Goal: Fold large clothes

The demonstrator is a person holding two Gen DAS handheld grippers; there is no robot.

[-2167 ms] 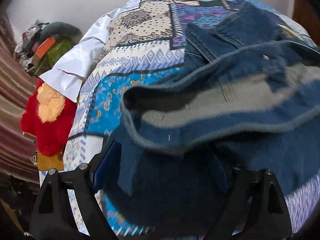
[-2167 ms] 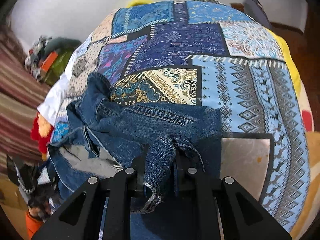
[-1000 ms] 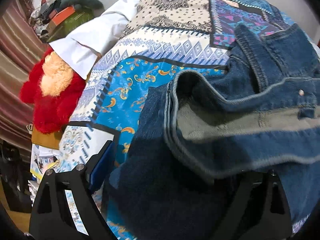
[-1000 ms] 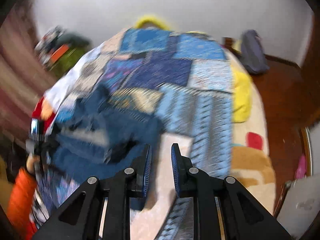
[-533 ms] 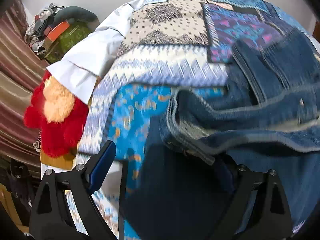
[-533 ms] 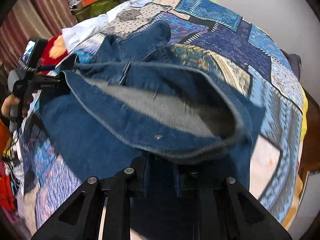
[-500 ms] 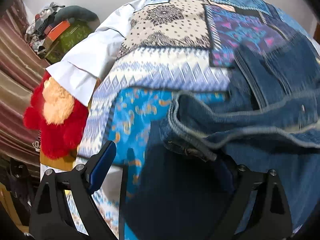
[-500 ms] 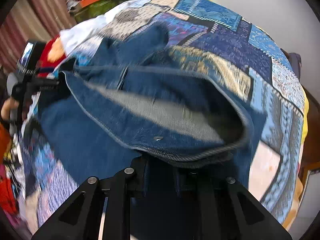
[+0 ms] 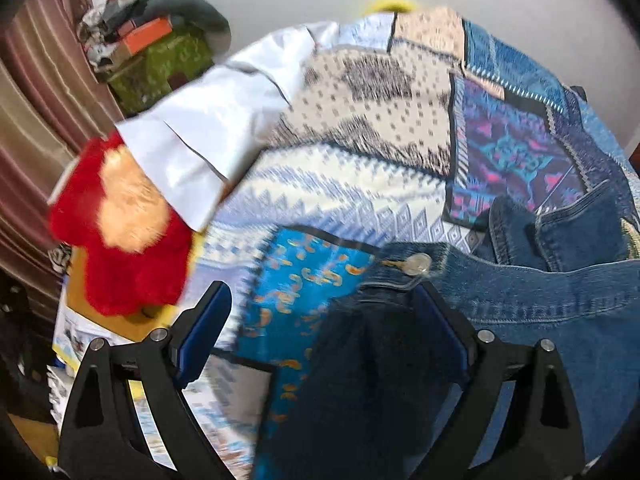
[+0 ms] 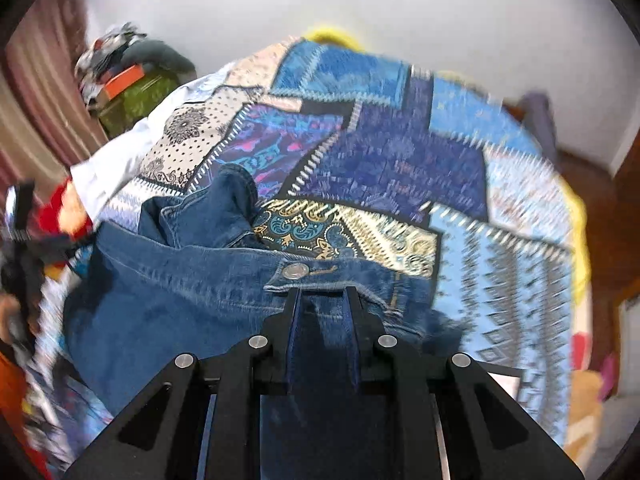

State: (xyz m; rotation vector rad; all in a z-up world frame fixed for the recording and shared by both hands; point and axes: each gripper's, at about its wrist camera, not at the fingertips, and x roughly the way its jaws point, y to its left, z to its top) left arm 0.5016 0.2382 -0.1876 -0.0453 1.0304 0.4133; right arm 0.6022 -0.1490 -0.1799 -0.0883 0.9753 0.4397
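A blue denim jacket (image 9: 540, 292) lies crumpled on the patchwork bedspread (image 9: 360, 128). My left gripper (image 9: 320, 292) is open with its jaws wide apart. The jacket's edge, with a metal button (image 9: 416, 265), hangs between them against the right finger, and bedspread shows in the remaining gap. In the right wrist view my right gripper (image 10: 323, 300) is shut on the jacket (image 10: 180, 280), pinching its hem just below a metal button (image 10: 295, 271). The hem stretches left toward the other gripper, blurred at the picture's left edge.
A red plush toy (image 9: 120, 248) and a white cloth (image 9: 208, 128) lie at the bed's left side. Beyond them are a green bag with piled things (image 9: 168, 56) and a striped curtain (image 9: 32, 100). Wooden floor (image 10: 592, 184) lies right of the bedspread (image 10: 400, 152).
My right gripper came down from above the bed and shut on the jacket's hem. The hem, gaping open half a second ago, is now pulled flat. The left gripper rose a little.
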